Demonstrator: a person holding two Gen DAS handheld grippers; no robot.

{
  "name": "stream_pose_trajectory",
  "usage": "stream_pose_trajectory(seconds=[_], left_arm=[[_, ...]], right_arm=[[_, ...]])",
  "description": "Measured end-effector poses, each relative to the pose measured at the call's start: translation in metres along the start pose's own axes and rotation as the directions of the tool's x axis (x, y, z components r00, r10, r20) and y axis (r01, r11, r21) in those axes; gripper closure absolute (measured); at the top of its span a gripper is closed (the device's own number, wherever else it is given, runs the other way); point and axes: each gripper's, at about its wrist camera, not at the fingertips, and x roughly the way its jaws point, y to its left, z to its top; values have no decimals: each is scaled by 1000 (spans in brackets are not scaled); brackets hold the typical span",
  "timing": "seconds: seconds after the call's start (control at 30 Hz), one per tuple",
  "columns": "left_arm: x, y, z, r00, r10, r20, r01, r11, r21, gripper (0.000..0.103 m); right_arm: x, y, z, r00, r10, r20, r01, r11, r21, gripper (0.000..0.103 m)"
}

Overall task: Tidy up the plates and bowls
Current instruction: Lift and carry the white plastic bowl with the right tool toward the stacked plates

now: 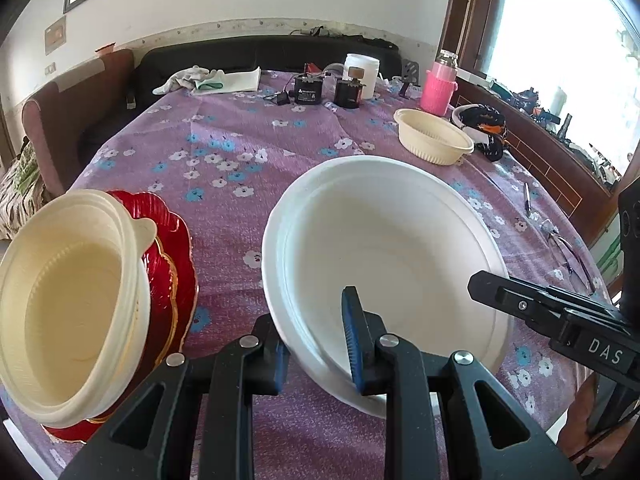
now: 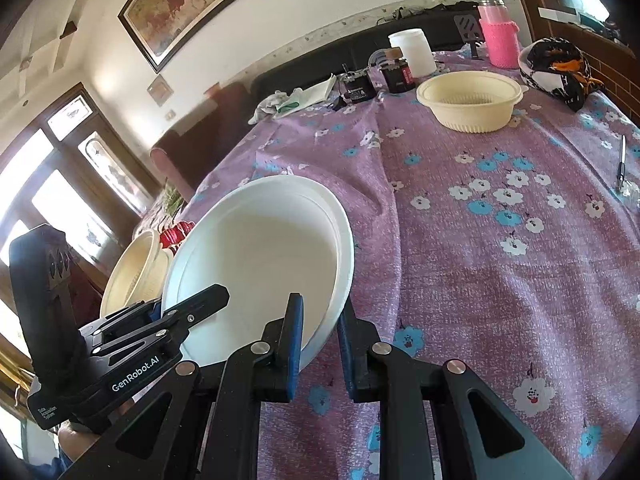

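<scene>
White bowl (image 1: 384,256) tilts above the tablecloth (image 1: 240,184). Your left gripper (image 1: 316,344) and right gripper (image 2: 318,336) each clamp its rim.

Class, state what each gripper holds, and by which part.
Both hold the white bowl by its near rim: the left gripper on the left side, the right gripper on the right.

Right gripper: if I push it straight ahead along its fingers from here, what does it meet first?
The right gripper already straddles the rim of the white bowl, so pushing on drives that rim deeper between the fingers. Beyond it, bare purple tablecloth, then probably the dark jars; depth is uncertain.
</scene>
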Motion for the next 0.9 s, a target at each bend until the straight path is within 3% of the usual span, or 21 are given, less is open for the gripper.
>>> stream_pose_trajectory(seconds=[0.9], left_arm=[[-34, 28, 6, 997, -11, 75, 15, 998, -53, 80]], right_arm=[[-8, 34, 9, 999, 46, -3, -46, 998, -35, 84]])
